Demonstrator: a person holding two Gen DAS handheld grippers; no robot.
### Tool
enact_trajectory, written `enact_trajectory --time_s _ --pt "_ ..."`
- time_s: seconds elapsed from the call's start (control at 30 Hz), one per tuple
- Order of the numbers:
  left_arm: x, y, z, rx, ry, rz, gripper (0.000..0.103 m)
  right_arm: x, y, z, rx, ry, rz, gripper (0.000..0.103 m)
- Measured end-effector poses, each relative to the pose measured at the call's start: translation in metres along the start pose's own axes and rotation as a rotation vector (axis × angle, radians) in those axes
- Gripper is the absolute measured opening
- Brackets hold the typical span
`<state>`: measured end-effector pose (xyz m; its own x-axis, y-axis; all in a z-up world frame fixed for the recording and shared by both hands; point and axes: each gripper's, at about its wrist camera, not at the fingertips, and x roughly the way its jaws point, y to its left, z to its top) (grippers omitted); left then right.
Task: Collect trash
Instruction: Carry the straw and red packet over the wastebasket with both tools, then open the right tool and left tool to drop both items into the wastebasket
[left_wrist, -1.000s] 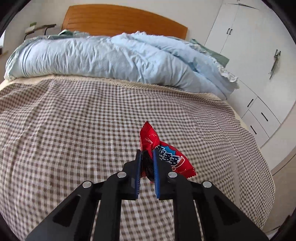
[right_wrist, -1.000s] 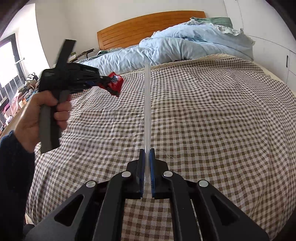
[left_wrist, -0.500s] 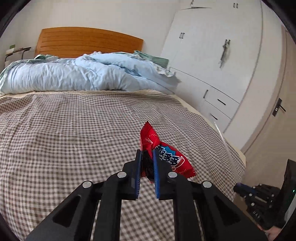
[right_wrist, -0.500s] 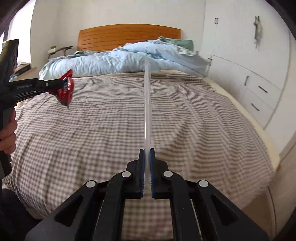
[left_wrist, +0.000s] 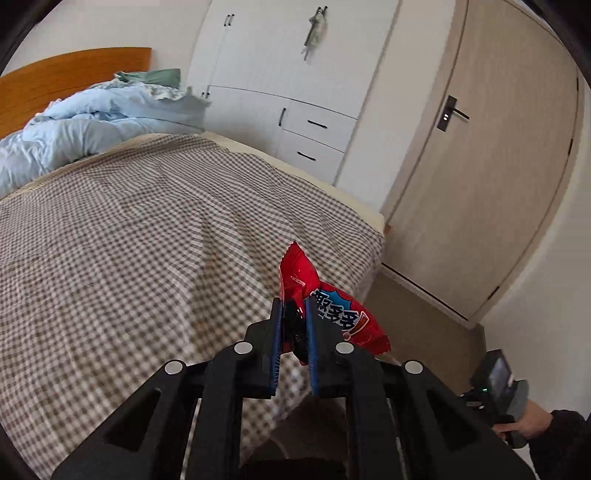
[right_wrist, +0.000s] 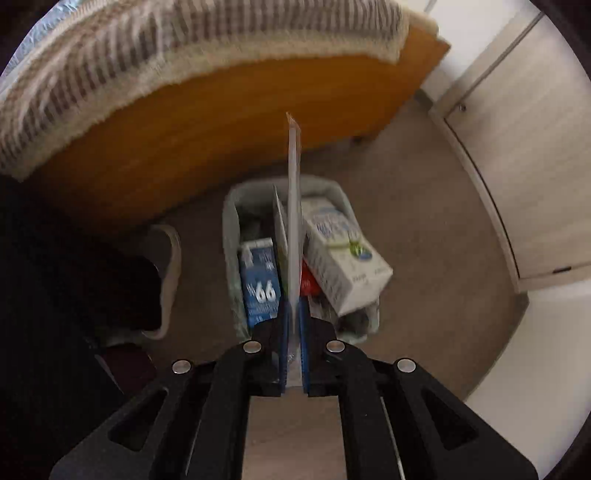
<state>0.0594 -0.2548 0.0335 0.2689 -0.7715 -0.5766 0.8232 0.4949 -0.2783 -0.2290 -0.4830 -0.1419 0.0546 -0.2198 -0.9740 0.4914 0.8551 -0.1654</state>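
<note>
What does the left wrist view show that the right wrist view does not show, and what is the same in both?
Only the left wrist view shows the left gripper shut on a red snack wrapper, the blue duvet, the white wardrobe and the door.

Only the right wrist view shows the right gripper shut on a clear plastic strip above a trash bin on the floor, which holds a blue carton and a white carton.

Both show the checked bedspread.
</note>
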Motion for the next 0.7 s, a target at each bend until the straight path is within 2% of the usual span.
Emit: enact_trajectory --time_s 0.2,0.37,0.43,0.47,0.5,0.57,0.7 --pt "0.04 -0.053 -0.016 0.036 0.088 -0.087 0.009 0.081 -0.019 -0.006 0.0 0.146 0.039 0.006" --pt "0.069 -0.078 -0.029 0.062 0.161 -0.098 0.009 0.118 -0.016 0.016 -0.031 0.171 0.087 0.006" --pt "0.079 -0.085 -0.033 0.074 0.195 -0.096 0.009 0.131 -0.018 0.026 -0.062 0.169 0.082 0.009" --pt "0.085 -0.088 -0.035 0.08 0.211 -0.091 0.01 0.132 -0.018 0.031 -0.074 0.166 0.057 0.019" --pt "0.091 -0.092 -0.037 0.09 0.228 -0.091 0.01 0.13 -0.02 0.035 -0.073 0.146 0.031 0.041" --pt "0.103 -0.097 -0.042 0.102 0.262 -0.082 0.01 0.119 -0.03 0.035 -0.041 0.086 0.066 0.058" --pt "0.137 -0.106 -0.05 0.088 0.352 -0.095 0.01 0.105 -0.045 0.024 0.031 0.031 0.076 0.059"
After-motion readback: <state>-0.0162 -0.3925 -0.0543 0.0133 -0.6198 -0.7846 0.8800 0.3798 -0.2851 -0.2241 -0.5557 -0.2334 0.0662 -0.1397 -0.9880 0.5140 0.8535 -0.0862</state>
